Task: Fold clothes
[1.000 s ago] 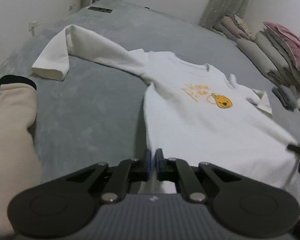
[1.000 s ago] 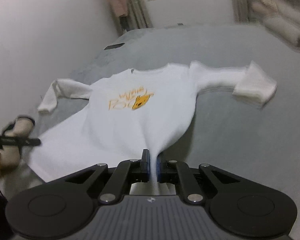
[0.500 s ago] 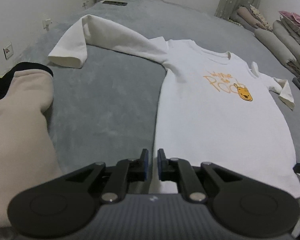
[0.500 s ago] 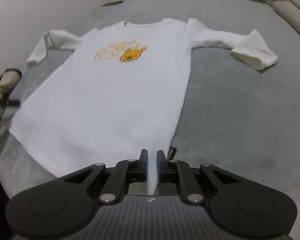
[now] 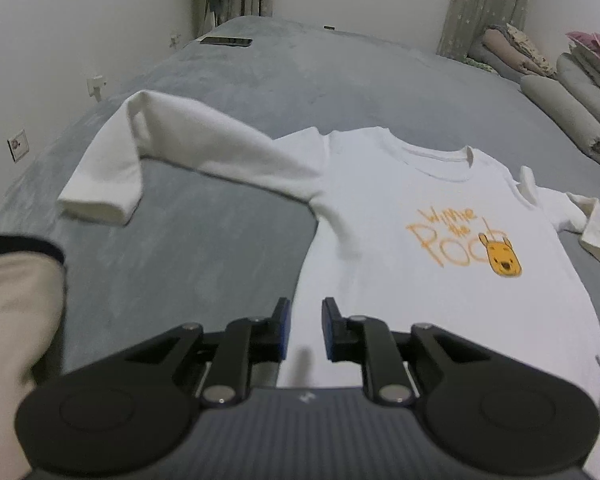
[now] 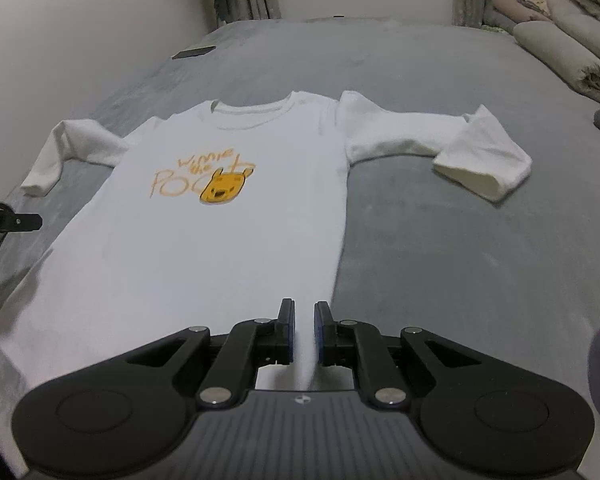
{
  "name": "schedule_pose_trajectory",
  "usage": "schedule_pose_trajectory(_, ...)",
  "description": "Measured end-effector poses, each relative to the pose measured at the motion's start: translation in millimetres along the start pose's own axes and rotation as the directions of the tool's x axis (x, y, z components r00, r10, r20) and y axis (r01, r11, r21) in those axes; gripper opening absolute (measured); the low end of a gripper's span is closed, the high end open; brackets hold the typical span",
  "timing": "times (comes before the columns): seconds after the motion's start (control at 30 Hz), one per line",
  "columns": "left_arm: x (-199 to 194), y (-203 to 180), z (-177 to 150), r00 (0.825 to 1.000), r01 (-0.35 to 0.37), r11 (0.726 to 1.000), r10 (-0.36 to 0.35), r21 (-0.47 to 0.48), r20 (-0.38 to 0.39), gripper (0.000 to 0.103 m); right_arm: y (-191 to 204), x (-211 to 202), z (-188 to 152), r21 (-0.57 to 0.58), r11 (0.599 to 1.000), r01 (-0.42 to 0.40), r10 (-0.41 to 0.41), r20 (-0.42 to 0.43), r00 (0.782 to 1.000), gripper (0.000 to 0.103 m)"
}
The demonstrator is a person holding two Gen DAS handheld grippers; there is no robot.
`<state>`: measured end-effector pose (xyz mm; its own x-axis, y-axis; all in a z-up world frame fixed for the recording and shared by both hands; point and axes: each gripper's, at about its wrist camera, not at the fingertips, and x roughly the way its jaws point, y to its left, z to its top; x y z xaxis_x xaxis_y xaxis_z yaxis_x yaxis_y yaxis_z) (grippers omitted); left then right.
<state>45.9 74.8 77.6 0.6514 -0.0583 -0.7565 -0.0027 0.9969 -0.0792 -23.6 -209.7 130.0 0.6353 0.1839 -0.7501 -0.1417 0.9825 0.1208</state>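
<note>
your left gripper (image 5: 304, 328) sits at the bottom centre, jaws spread, pinching nothing, over the hem corner of the white shirt (image 5: 428, 280). your right gripper (image 6: 303, 330) is likewise parted and empty at the opposite hem corner. the shirt lies flat, print up, mid-frame on the grey bed (image 6: 460, 260). spreading looks done; next you likely take a sleeve (image 6: 440, 144) and fold it inward. count: one shirt, two sleeves, two grippers.

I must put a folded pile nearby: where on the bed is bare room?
Bare grey bed lies right of the white shirt, below its right sleeve. Another patch lies between the left sleeve and the beige garment. The cushions crowd the far right.
</note>
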Motion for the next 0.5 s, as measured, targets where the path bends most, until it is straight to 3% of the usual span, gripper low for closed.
schedule_pose_trajectory(0.3,50.2,25.3,39.7,0.998,-0.062,0.996,0.063,-0.063,0.017,0.015,-14.1,42.8,32.5,0.039,0.999,0.036,-0.037,0.024,0.999,0.012)
schedule_pose_trajectory(0.37,63.2,30.8,37.2,0.998,-0.067,0.995,0.068,-0.068,0.012,0.015,-14.7,51.9,38.4,0.041,0.999,0.036,-0.037,0.028,0.999,0.016)
schedule_pose_trajectory(0.43,76.0,36.2,30.9,0.998,-0.066,0.995,0.067,-0.074,0.005,0.020,-15.4,62.0,42.0,0.045,0.998,0.037,-0.038,0.023,0.999,0.027)
schedule_pose_trajectory(0.5,82.2,42.2,24.7,0.998,-0.059,0.994,0.060,-0.088,0.008,0.021,-13.0,72.6,43.1,0.035,0.998,0.045,-0.045,0.015,0.999,0.028)
